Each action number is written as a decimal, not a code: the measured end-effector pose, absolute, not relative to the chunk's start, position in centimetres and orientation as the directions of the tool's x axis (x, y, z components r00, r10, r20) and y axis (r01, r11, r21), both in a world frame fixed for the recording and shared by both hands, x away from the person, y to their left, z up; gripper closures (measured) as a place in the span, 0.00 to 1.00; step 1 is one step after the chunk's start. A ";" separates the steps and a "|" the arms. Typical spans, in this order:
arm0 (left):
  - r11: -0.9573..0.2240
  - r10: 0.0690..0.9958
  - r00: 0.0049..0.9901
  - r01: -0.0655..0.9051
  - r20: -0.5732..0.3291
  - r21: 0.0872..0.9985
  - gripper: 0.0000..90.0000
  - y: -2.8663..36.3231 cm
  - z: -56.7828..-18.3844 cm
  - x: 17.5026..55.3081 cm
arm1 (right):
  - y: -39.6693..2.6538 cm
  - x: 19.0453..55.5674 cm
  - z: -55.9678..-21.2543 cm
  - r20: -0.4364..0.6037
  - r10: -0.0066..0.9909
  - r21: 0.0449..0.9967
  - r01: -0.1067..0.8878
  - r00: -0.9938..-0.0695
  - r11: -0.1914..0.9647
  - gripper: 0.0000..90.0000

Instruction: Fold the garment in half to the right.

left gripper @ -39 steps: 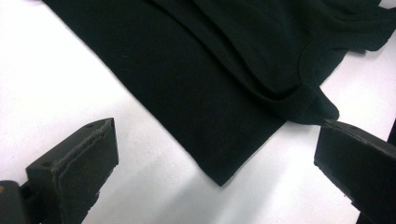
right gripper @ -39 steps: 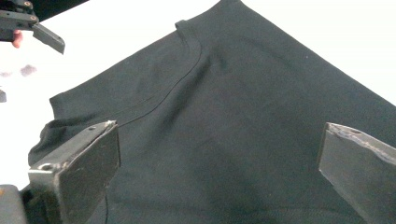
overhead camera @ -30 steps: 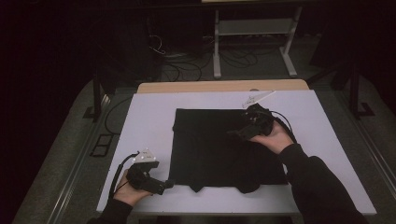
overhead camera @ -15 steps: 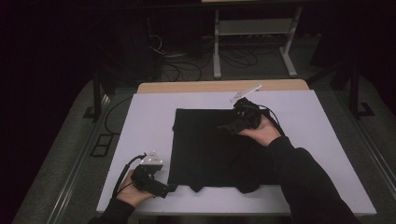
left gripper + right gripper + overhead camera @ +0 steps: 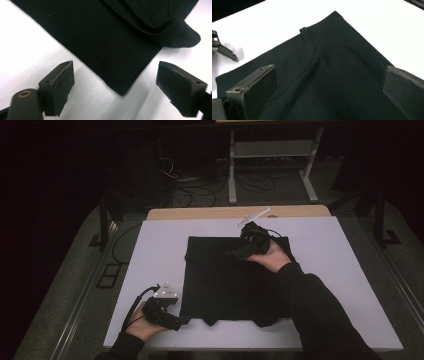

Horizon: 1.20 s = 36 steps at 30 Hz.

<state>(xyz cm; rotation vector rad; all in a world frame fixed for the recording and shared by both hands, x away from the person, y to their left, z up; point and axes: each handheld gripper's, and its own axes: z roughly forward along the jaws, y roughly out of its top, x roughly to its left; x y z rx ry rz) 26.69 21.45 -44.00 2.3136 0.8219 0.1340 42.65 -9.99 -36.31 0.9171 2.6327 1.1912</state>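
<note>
White table (image 5: 330, 265), wooden strip along far edge; dark room, metal stand (image 5: 272, 165) and cables on floor behind. Nothing blocks either gripper. Black cloth (image 5: 225, 280) folded flat mid-table, seamed, flap at near edge. Left gripper (image 5: 176, 321) at near-left corner, jaws apart, just been closing, corner between them, untouched. Right gripper (image 5: 235, 253) over far edge, jaws spread.
</note>
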 end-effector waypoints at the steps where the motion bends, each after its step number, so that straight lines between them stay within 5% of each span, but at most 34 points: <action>1: -0.576 0.594 0.796 0.523 -0.119 0.628 0.20 21.4 -44.0 26.6 | -9.9 42.7 -36.4 0.140 0.567 0.715 0.479 -0.811 0.509 0.00; 36: -0.598 0.555 0.824 0.490 -0.113 0.634 0.93 20.7 -43.6 27.0 | -7.6 45.7 -37.2 0.153 0.569 0.715 0.489 -0.808 0.501 0.00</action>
